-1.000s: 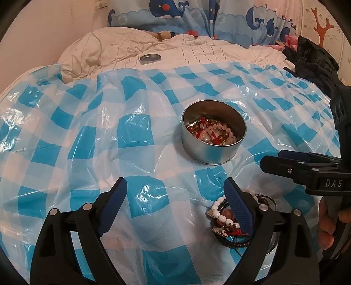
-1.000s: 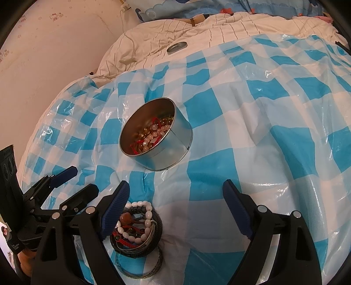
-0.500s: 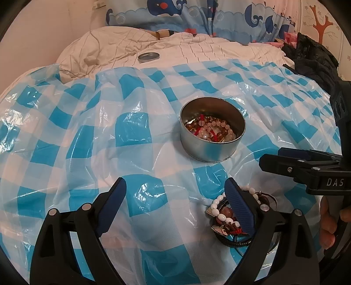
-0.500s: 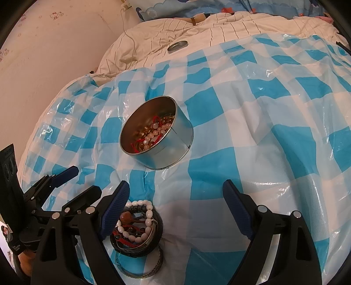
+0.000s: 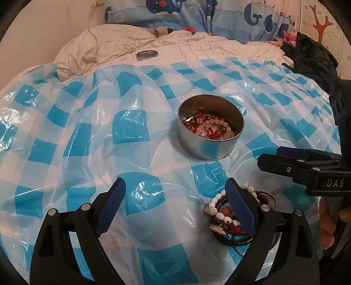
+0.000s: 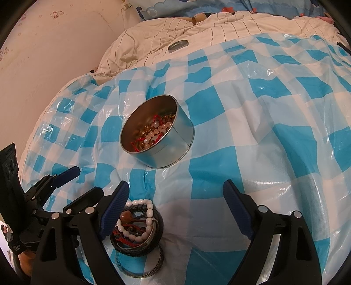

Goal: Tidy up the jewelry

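A round metal tin (image 5: pixel 210 144) holding bead bracelets with red cord stands on the blue-and-white checked plastic sheet; it also shows in the right wrist view (image 6: pixel 166 144). A pile of bracelets (image 6: pixel 137 225), white beads, brown beads and dark bands, lies nearer me; in the left wrist view the pile (image 5: pixel 221 216) is partly hidden behind the right finger. My left gripper (image 5: pixel 175 208) is open and empty, just left of the pile. My right gripper (image 6: pixel 175 210) is open and empty, with the pile by its left finger.
The tin's lid (image 5: pixel 146 54) lies on the cream quilt at the back. A whale-print pillow (image 5: pixel 197 15) lies behind it. Dark clothing (image 5: pixel 311 57) lies at the right edge. A pink wall (image 6: pixel 43 54) is to the left.
Both grippers have drifted slightly; the tin and the pile sit a little higher in the left view. Nothing was taken hold of.
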Tool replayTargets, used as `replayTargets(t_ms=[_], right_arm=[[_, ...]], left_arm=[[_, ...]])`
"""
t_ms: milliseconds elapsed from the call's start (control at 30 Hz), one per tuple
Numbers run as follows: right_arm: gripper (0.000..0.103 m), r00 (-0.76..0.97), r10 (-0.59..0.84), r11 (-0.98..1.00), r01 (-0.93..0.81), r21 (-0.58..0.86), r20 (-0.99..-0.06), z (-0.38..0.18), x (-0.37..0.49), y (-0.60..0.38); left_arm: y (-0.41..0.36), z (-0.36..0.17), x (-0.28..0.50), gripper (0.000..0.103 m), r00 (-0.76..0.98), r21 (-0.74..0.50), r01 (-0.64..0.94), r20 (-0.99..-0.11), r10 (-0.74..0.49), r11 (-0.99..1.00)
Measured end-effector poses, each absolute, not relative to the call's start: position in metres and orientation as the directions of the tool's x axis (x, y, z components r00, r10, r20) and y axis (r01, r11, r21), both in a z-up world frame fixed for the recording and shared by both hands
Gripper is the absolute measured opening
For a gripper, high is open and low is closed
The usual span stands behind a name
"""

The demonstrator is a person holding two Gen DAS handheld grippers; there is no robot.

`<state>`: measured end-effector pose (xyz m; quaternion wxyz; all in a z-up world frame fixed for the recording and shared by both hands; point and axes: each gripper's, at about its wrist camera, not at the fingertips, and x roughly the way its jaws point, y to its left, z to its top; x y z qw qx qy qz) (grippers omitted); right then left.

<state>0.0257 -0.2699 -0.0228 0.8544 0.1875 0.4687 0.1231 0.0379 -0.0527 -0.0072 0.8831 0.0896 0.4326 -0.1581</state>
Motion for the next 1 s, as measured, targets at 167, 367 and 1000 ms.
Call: replayTargets(t_ms=[167, 367, 1000], right_arm=[[0.084, 0.53, 0.386, 0.9, -0.034, 0.435, -0.755, -0.0231, 0.025, -0.2696], [0.084, 0.53, 0.385, 0.9, -0.033, 0.435, -0.756, -0.0229, 0.0253, -0.2698], [0.084, 0.525, 0.387, 0.9, -0.036, 0.434, -0.758, -0.0245, 0.0235, -0.2661]], left_arm=[[-0.0534, -0.0073, 0.0381, 0.088, 0.576, 0.022, 0.358, -0.792, -0.202, 0.934], [-0.054, -0.0075, 0.038, 0.088, 0.576, 0.022, 0.357, -0.793, -0.201, 0.934], [-0.0552, -0.009, 0.0379, 0.088, 0.572, 0.033, 0.362, -0.797, -0.195, 0.931]])
